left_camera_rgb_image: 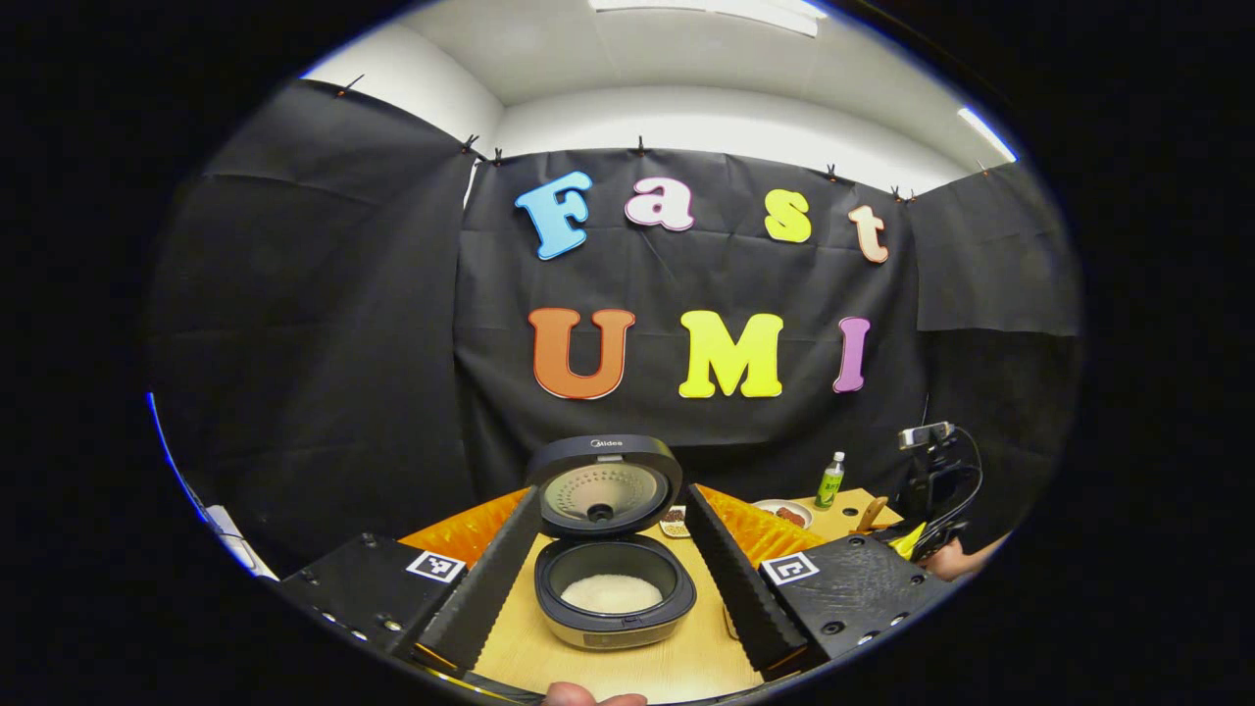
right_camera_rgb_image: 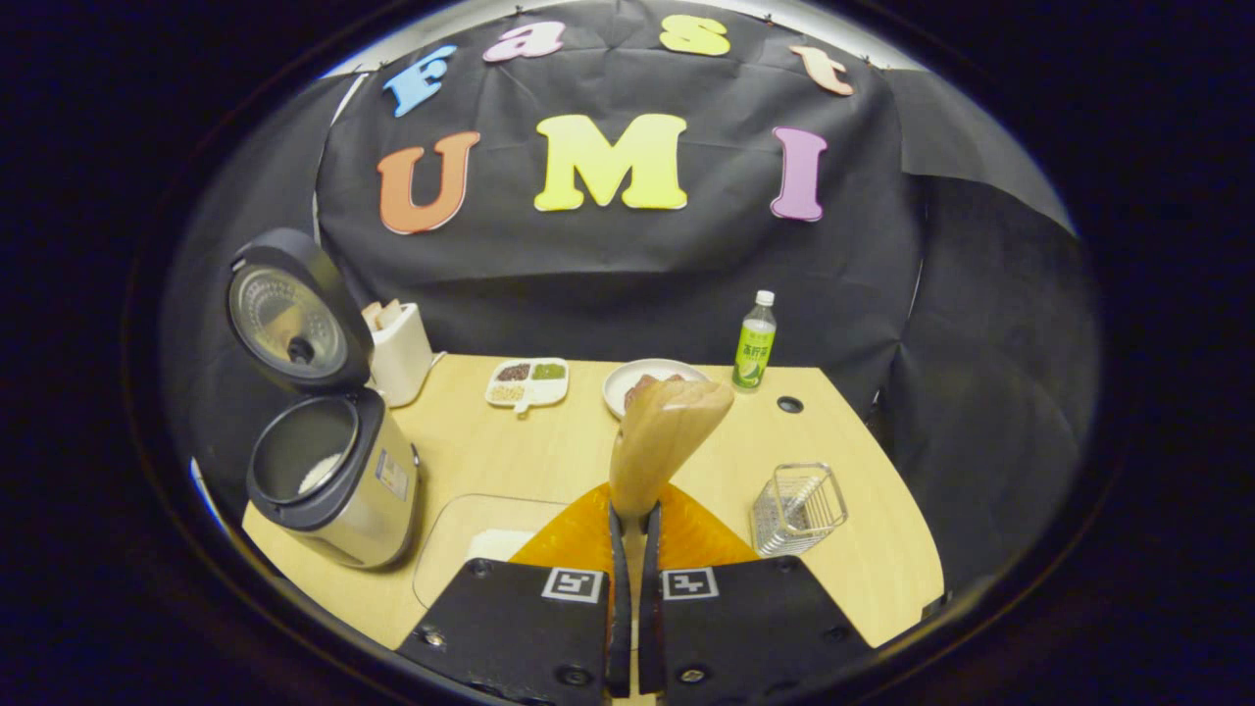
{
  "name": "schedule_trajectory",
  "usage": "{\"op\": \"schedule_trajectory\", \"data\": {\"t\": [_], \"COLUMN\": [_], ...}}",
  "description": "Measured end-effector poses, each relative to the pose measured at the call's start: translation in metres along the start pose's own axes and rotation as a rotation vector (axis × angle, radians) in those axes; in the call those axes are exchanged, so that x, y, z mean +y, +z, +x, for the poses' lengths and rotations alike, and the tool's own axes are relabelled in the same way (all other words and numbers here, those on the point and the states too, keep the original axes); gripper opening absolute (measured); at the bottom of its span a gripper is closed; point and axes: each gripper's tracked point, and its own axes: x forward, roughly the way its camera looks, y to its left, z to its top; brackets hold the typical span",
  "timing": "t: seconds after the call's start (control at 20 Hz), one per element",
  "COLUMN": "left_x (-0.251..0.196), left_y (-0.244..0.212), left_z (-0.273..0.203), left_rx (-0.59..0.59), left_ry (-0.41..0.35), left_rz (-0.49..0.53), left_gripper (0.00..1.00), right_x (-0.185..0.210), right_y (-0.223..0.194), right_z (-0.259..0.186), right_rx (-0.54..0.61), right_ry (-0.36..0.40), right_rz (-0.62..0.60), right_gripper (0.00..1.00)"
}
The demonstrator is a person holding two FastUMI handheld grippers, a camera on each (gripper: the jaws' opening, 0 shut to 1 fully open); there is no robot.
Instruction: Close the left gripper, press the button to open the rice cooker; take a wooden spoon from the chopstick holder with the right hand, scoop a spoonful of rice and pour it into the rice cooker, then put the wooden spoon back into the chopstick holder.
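Rice cooker [left_camera_rgb_image: 613, 549] sits wide open on the table [left_camera_rgb_image: 627, 667], lid [left_camera_rgb_image: 603, 485] standing up with "Midea" printed on its rim, white rice in the pot. The left gripper [left_camera_rgb_image: 613, 559] hangs level in front of it, fingers spread to either side of the cooker, touching nothing. Over on the right, the right gripper [right_camera_rgb_image: 632, 515] has its fingers pressed together on the wooden spoon [right_camera_rgb_image: 667, 431], bowl pointing up. The wire holder [right_camera_rgb_image: 796, 508] stands just right of it. A green-labelled bottle [right_camera_rgb_image: 754, 341] stands at the back; its print is too small to read.
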Motion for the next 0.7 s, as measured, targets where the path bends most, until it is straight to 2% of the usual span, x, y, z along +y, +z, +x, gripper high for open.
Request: {"op": "schedule_trajectory", "data": {"t": [0.1,0.4,0.6,0.7], "left_x": [0.006,0.035,0.048,0.052], "left_y": [-0.006,-0.016,-0.02,-0.022], "left_z": [-0.008,-0.032,-0.046,-0.049], "left_rx": [0.012,0.047,0.075,0.086], "left_ry": [0.016,0.095,0.141,0.155], "left_rz": [0.014,-0.041,-0.073,-0.071], "left_gripper": [0.94,0.95,0.95,0.95], "right_x": [0.004,0.022,0.038,0.053], "right_y": [-0.011,-0.035,-0.051,-0.054], "right_z": [0.012,0.039,0.05,0.051], "right_rx": [-0.007,-0.05,-0.029,-0.023], "right_ry": [-0.026,-0.09,-0.083,-0.051], "right_rz": [-0.047,-0.209,-0.212,-0.188], "right_gripper": [0.09,0.08,0.08,0.08]}}
